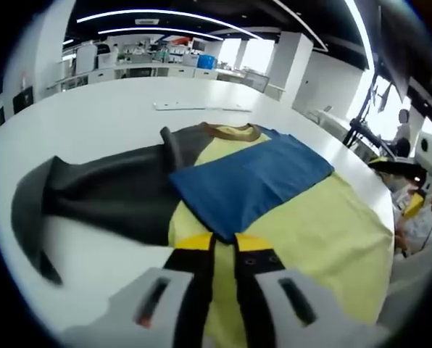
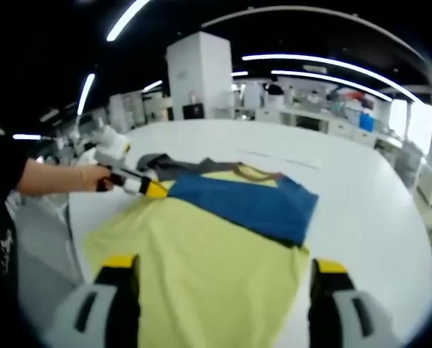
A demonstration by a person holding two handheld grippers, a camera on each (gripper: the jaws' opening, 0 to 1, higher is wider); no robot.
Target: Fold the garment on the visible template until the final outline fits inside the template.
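A yellow T-shirt [image 1: 317, 232] [image 2: 201, 254] with a brown collar [image 1: 230, 130] lies flat on the white table, a blue part [image 1: 252, 181] [image 2: 252, 199] folded across its chest. A dark grey template [image 1: 107, 192] [image 2: 165, 165] sticks out from under it on one side. My left gripper [image 1: 225, 250] has its jaws nearly together on the shirt's edge beside the blue fold; in the right gripper view the left gripper [image 2: 140, 185] is held by a hand at that edge. My right gripper [image 2: 223, 272] hovers wide open over the shirt's lower half, nothing between its fingers.
A thin white strip [image 1: 201, 107] [image 2: 281, 158] lies on the table beyond the collar. The table's rounded edge [image 1: 375, 181] runs close to the shirt. A person's forearm [image 2: 49, 177] reaches in from the side. Another person [image 1: 403, 130] and benches stand further off.
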